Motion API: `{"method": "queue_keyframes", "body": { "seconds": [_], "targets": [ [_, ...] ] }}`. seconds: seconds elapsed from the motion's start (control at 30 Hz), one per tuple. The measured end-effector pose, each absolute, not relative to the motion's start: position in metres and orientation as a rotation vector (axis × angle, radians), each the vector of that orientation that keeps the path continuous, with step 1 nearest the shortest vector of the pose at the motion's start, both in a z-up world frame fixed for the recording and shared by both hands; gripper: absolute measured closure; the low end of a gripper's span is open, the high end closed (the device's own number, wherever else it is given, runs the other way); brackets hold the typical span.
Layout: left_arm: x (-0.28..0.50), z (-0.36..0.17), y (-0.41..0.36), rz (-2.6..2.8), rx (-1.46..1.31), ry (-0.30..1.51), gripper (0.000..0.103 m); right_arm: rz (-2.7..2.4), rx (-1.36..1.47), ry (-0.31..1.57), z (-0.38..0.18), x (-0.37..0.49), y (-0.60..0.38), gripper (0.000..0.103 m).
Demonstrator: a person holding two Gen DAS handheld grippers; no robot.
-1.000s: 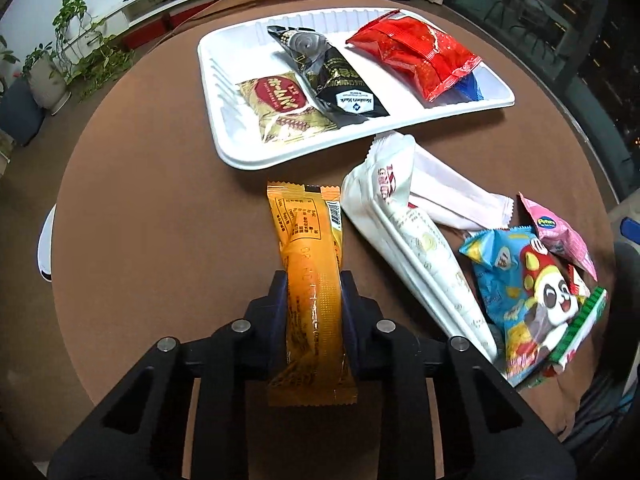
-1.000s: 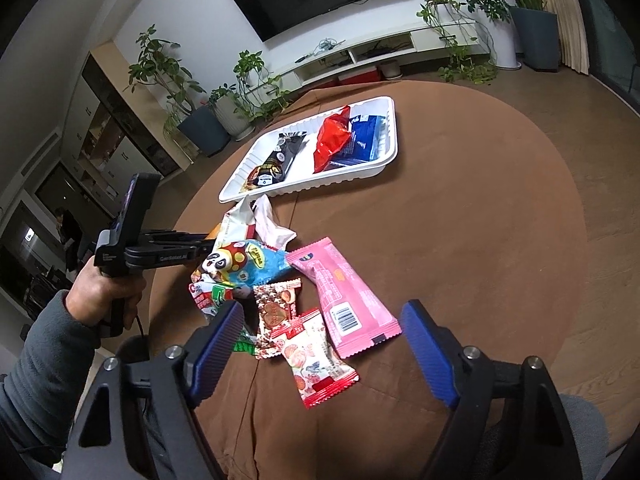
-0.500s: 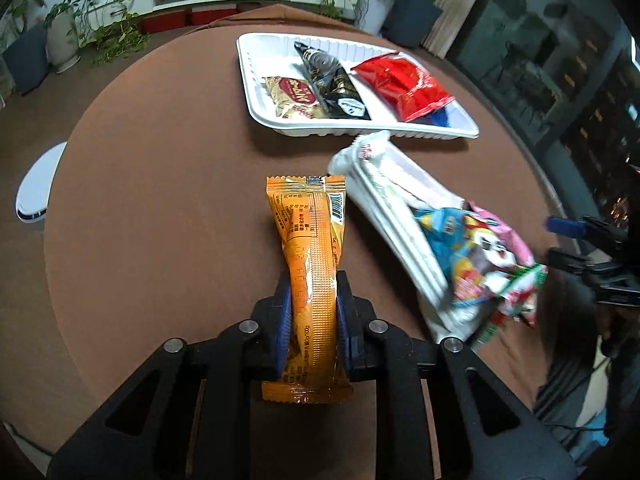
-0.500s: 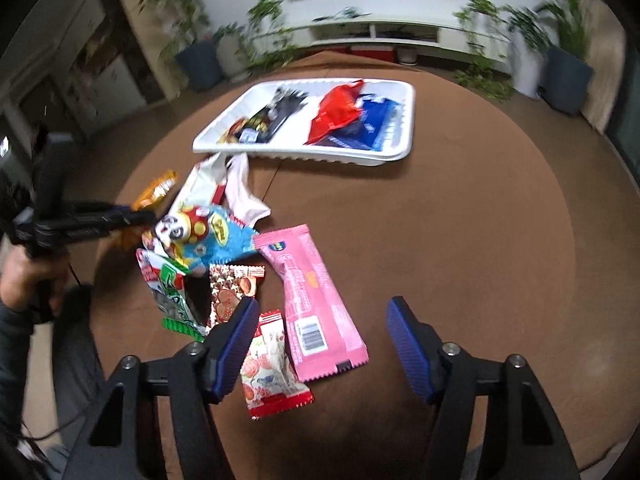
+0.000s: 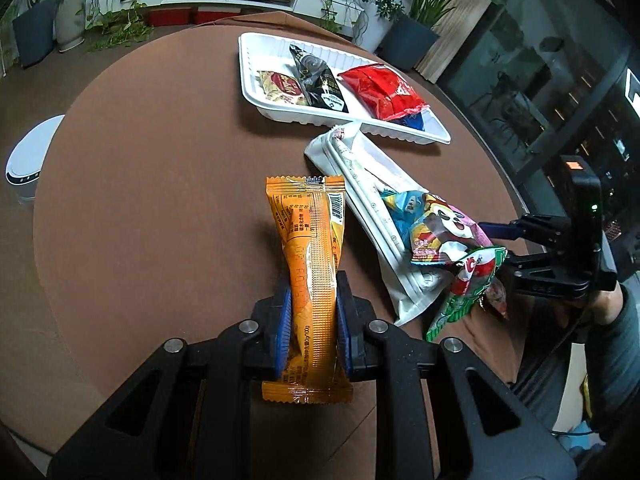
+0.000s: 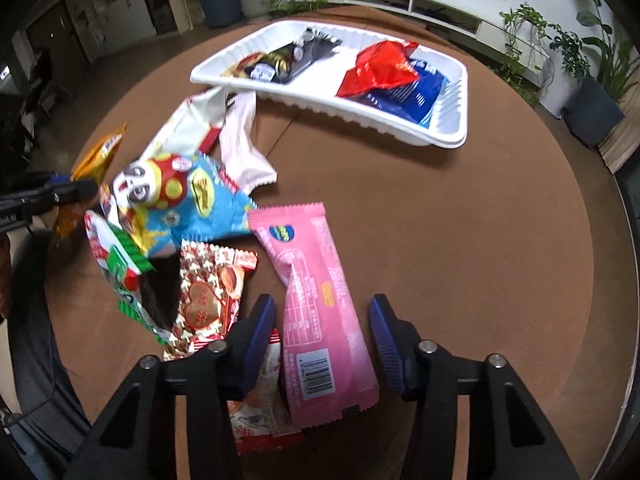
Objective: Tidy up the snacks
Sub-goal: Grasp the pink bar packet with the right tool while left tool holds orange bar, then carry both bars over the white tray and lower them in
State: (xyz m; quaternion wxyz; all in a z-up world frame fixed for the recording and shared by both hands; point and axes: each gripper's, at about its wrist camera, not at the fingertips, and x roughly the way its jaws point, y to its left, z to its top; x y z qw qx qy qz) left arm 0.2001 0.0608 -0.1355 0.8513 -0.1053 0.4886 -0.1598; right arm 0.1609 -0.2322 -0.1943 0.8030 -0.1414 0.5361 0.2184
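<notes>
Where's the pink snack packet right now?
In the right wrist view the pink packet lies on the brown table between the closing right gripper pads, untouched, beside the heart-print packet.

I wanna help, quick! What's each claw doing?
Left claw: shut on the orange snack pack.
Right claw: closing around the pink snack pack, not pressing yet.

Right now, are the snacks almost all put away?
Not yet. Four packets lie in the white tray. The left gripper grips an orange bar, and the right gripper's jaws are closing around a pink packet. A pile still waits on the table.
</notes>
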Motion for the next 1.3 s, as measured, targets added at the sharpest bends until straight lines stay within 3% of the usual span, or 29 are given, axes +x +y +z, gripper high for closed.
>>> {"method": "queue_keyframes", "body": {
  "seconds": [0.57,1.0,1.3],
  "targets": [
    [0.198,-0.137,0.060,-0.345,-0.244,1.022,0.085,0.480,-0.276,1.143,-0.190,0.159,-0.239,0.079],
    [0.196,-0.134,0.065,-0.347,-0.272,1.001,0.085,0.488,-0.078,1.090,-0.169,0.158,-0.267,0.083],
    [0.208,-0.115,0.077,-0.344,-0.306,0.964,0.085,0.451,0.209,1.065,-0.164,0.171,-0.318,0.084]
  ]
}}
